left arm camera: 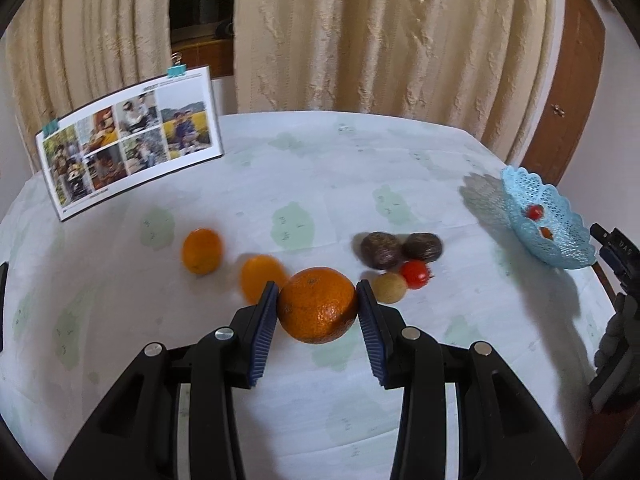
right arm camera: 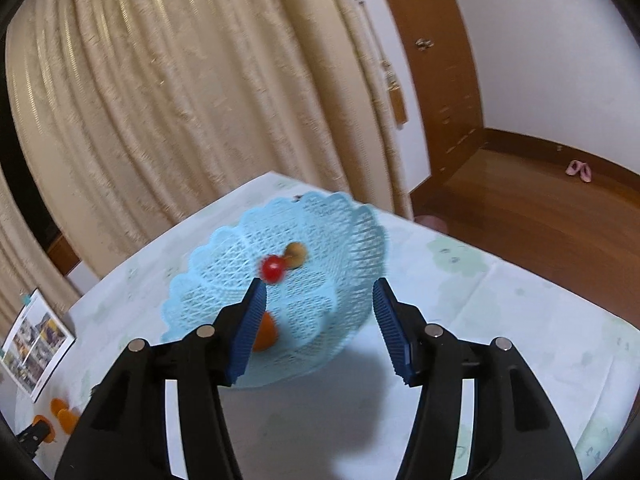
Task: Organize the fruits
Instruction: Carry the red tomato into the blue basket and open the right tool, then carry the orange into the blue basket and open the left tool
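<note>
We see motion blur smearing the smaller orange (left arm camera: 262, 278) just behind the left gripper's (left arm camera: 317, 305) near pad, which also covers its lower right part. The two dark round fruits (left arm camera: 401, 249) are too soft for us to name their kind. In the blue basket (left arm camera: 546, 222), at the far right of the left wrist view, the two small fruits are tiny, and the right gripper's body (left arm camera: 618, 280) is cut off by the frame edge there. In the right wrist view the basket (right arm camera: 336, 240) is blurred, the brownish fruit (right arm camera: 297, 253) indistinct, and an orange fruit (right arm camera: 266, 332) is half hidden behind a blue pad (right arm camera: 248, 328). We cannot read the photo board's (right arm camera: 34, 344) pictures.
</note>
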`<state>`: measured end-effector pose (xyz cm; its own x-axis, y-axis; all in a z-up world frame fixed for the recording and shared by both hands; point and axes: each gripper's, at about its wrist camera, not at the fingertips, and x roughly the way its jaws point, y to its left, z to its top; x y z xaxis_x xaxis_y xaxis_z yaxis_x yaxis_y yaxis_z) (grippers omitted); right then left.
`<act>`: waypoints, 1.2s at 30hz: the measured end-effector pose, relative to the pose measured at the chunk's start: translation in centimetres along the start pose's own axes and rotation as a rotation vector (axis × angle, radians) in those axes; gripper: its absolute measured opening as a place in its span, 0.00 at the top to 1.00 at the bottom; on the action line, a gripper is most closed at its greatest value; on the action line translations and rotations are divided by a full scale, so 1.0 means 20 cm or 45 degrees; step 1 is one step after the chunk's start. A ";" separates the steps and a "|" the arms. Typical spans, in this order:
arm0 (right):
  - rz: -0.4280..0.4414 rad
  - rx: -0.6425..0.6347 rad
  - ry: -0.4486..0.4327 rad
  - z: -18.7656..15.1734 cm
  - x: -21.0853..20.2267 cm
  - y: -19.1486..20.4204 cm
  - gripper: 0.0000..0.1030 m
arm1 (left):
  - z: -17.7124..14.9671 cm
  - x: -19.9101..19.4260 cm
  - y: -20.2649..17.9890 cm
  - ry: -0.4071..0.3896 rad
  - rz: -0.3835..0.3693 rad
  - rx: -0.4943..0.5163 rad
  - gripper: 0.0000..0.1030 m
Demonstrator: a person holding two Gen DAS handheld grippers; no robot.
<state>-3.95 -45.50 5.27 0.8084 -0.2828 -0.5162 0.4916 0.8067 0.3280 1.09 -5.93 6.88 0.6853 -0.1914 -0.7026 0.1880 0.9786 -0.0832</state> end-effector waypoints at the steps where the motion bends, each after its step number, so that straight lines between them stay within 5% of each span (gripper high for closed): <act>1: -0.020 0.003 -0.023 -0.01 -0.01 -0.01 0.42 | 0.01 0.00 -0.03 -0.001 -0.007 0.010 0.61; 4: -0.064 0.002 -0.099 -0.04 -0.04 -0.02 0.32 | 0.05 0.01 -0.14 -0.013 -0.039 0.061 0.61; 10: -0.082 -0.036 -0.180 -0.09 -0.09 -0.01 0.26 | 0.14 0.05 -0.42 -0.036 -0.136 0.166 0.61; 31: -0.077 0.023 -0.185 -0.10 -0.11 -0.05 0.24 | 0.34 0.33 -1.18 -0.048 -0.374 0.392 0.61; 33: -0.078 0.027 -0.186 -0.10 -0.12 -0.05 0.24 | 0.35 0.34 -1.20 -0.055 -0.373 0.396 0.50; 35: -0.080 0.033 -0.188 -0.09 -0.12 -0.05 0.24 | 0.37 0.32 -1.19 -0.097 -0.363 0.380 0.21; 36: -0.080 0.036 -0.190 -0.09 -0.12 -0.05 0.24 | 0.37 0.31 -1.17 -0.111 -0.362 0.373 0.20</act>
<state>-6.98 -44.71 4.65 0.8138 -0.4077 -0.4141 0.5500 0.7705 0.3222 6.26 -30.61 9.69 0.6320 -0.4689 -0.6170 0.5619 0.8256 -0.0519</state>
